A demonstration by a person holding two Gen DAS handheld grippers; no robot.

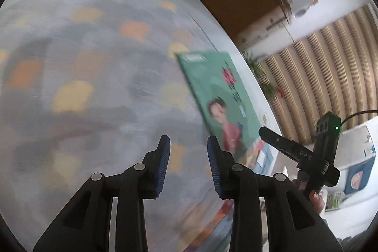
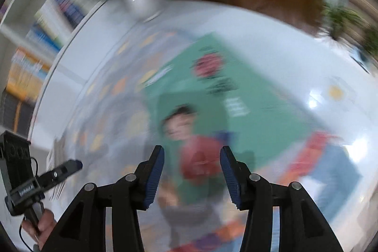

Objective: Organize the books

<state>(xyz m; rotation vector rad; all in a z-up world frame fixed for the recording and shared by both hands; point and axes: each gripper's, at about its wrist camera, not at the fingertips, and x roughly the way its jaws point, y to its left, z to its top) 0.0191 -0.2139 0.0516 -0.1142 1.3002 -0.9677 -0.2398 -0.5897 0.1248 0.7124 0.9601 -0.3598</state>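
Blue-padded jaws of both the left gripper (image 1: 188, 153) and the right gripper (image 2: 191, 164) stand parted, holding nothing. Beneath them, a grey cloth with orange patches (image 1: 89, 68) covers the white surface (image 2: 283, 44). On it lies a green book (image 2: 226, 91), flat, overlapping other books (image 2: 330, 171).

A green book (image 2: 212, 98) with a child on its cover lies flat atop other books (image 2: 330, 169).
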